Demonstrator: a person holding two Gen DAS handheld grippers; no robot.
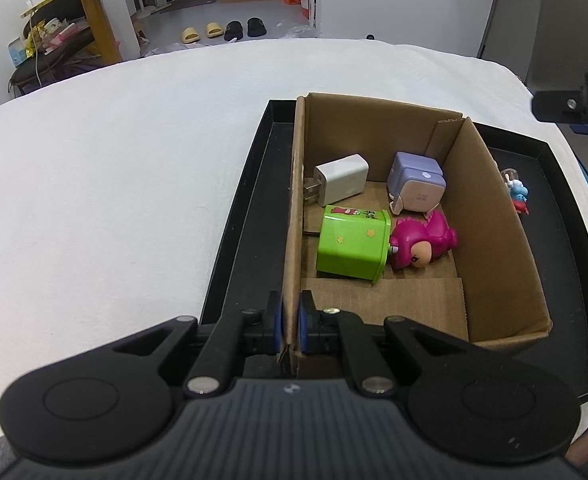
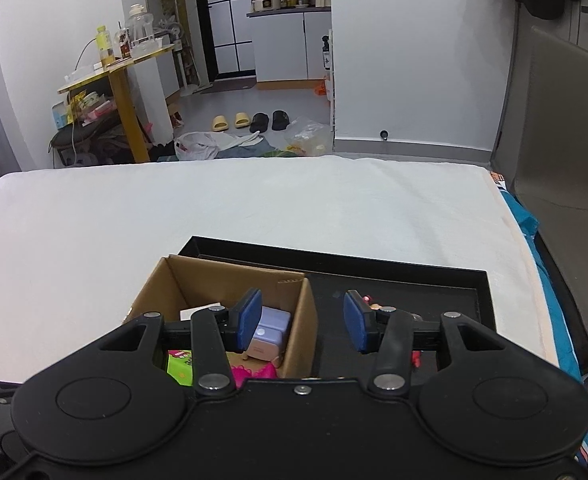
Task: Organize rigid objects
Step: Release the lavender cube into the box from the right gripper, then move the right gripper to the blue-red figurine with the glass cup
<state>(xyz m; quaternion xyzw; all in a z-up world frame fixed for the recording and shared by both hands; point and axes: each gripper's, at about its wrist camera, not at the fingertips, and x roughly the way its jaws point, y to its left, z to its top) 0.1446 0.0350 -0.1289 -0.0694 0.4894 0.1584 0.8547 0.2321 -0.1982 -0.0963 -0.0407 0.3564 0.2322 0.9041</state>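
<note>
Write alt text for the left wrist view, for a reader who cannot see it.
The left gripper is shut on the near left wall of an open cardboard box sitting in a black tray on a white cloth. Inside lie a white charger, a purple charger, a green box and a pink toy.

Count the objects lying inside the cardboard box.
4. White charger at the far left, purple charger at the far right, green box nearer on the left, pink toy beside it. Others could hide below the near wall.
</note>
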